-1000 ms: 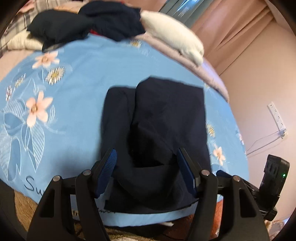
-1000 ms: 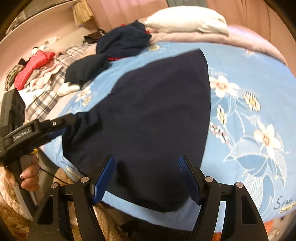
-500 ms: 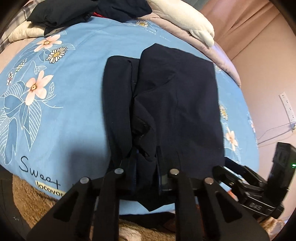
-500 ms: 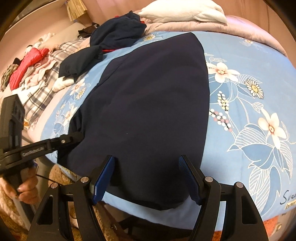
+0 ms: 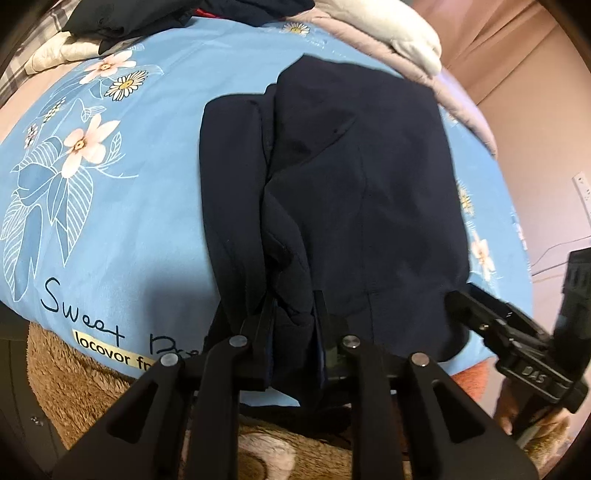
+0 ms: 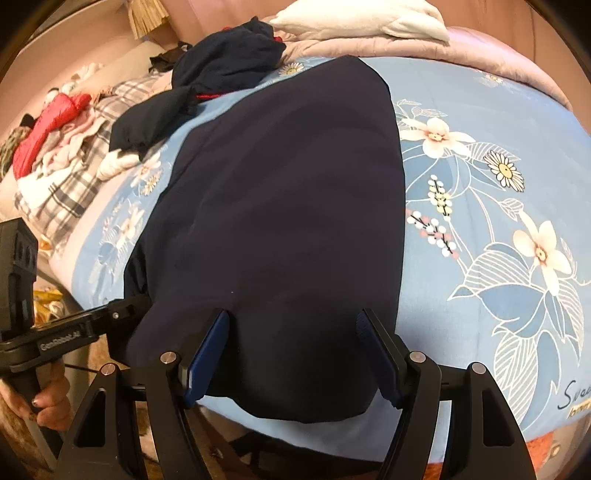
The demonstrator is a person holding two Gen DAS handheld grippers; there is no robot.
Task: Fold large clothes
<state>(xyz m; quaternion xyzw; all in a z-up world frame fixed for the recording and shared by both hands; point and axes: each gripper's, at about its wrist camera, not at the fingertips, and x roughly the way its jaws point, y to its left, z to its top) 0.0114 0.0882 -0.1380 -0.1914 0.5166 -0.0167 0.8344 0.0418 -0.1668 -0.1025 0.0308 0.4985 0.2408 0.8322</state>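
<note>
Left tongs (image 5: 293, 321) easing open around the navy garment's (image 5: 351, 192) near hem fold.

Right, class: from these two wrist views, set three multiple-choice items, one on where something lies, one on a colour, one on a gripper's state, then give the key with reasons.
1. Where does the white pillow lie?
A. at the far end of the bed, beyond the dark garment
B. on the floor
C. on top of the dark garment

2. What colour is the bedsheet under the garment?
A. plain white
B. light blue with flowers
C. red check

3. How does the right gripper stand?
A. shut on the pillow
B. shut on nothing
C. open, a finger on each side of the garment's near edge

Key: A, the pillow sits past the garment's far edge; B, blue cloth with white blossoms shows all round the garment; C, a wide gap with cloth in it shows between the blue pads.
</note>
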